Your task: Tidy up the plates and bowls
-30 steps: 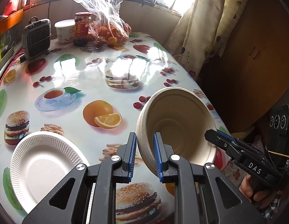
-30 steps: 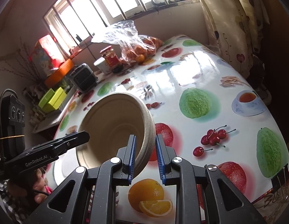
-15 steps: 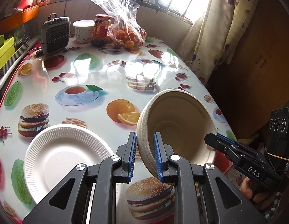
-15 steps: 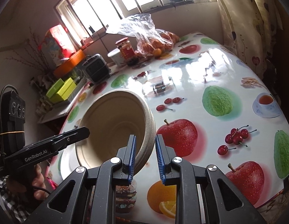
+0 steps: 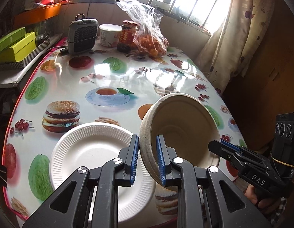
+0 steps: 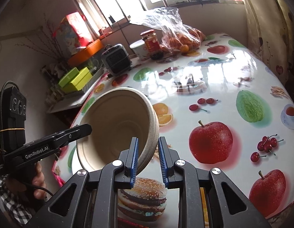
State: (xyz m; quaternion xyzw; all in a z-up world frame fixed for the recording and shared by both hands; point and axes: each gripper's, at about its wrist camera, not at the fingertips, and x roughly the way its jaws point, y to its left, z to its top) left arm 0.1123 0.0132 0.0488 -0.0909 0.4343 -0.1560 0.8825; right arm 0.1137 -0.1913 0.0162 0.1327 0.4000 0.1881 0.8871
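Over the near counter edge: bowl held by both claws, plate waiting below.

Left wrist view: left claw (image 5: 147, 159) pinches the near rim of the tan bowl (image 5: 182, 125), jaws narrow w/ the wall between the pads; bowl is tilted, mouth toward the camera, clear of the counter (image 5: 128, 76). Right claw (image 5: 226, 148) grips the opposite rim. White paper plate (image 5: 90, 152) lies flat just left of and partly under the bowl. Right wrist view: right claw (image 6: 147, 157) is narrow on the bowl (image 6: 116, 125) rim, one pad inside, one outside; left claw (image 6: 78, 132) bites the far rim. Step in hand, prob.: carrying the bowl to the plate. Next move needs levelling the bowl, centring it over the plate, lowering, then letting go w/ both claws.
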